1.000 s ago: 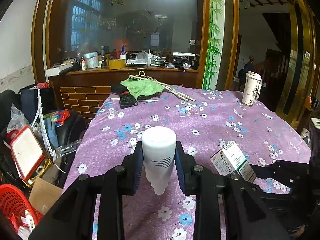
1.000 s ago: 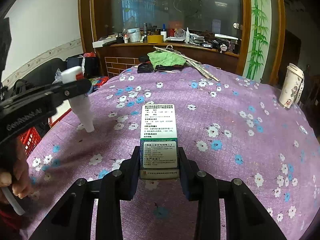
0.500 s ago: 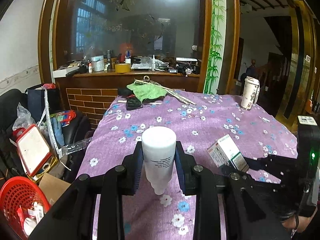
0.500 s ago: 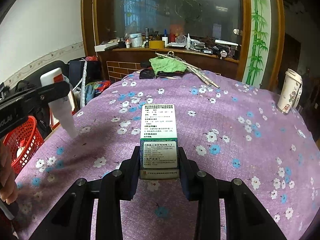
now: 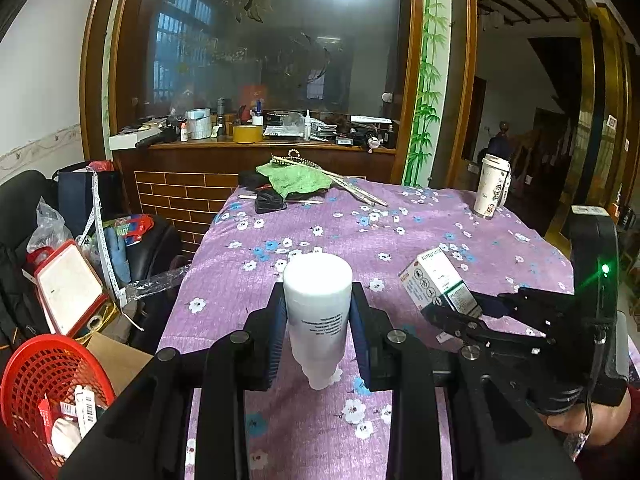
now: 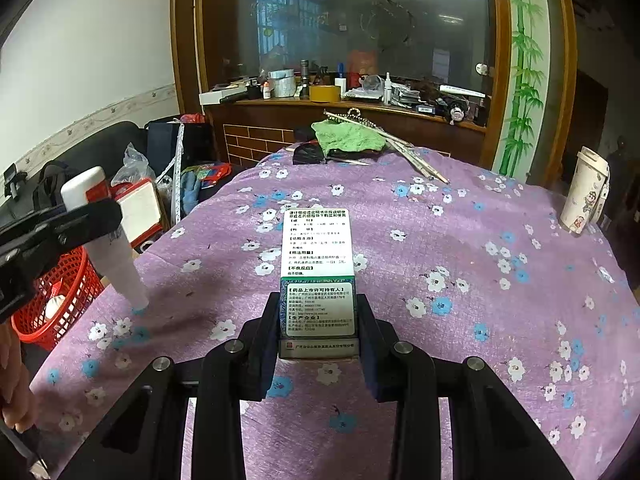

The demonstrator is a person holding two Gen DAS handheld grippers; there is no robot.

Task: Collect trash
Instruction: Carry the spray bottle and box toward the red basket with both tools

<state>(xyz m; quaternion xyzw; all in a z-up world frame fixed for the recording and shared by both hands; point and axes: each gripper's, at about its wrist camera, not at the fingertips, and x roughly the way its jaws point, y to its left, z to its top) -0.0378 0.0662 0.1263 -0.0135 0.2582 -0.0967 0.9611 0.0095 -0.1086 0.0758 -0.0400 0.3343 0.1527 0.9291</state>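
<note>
My left gripper (image 5: pixel 318 332) is shut on a white plastic bottle (image 5: pixel 318 312), held cap-down above the purple flowered tablecloth (image 5: pixel 400 240). It shows from the side in the right wrist view (image 6: pixel 108 248). My right gripper (image 6: pixel 318 332) is shut on a white and green medicine box (image 6: pixel 318 268); the box also shows in the left wrist view (image 5: pixel 438 284), to the right of the bottle. A red mesh trash basket (image 5: pixel 44 384) with some packaging in it stands on the floor to the left of the table, and shows in the right wrist view (image 6: pixel 68 304).
A patterned paper cup (image 5: pixel 492 190) stands at the table's far right. A green cloth (image 5: pixel 298 180), sticks and a black item lie at the far edge. A cardboard box (image 5: pixel 116 360), a red-framed board (image 5: pixel 68 284) and bags crowd the floor to the left.
Both grippers have drawn back and leftward with their items still held. The red basket has come further into view at the lower left.
</note>
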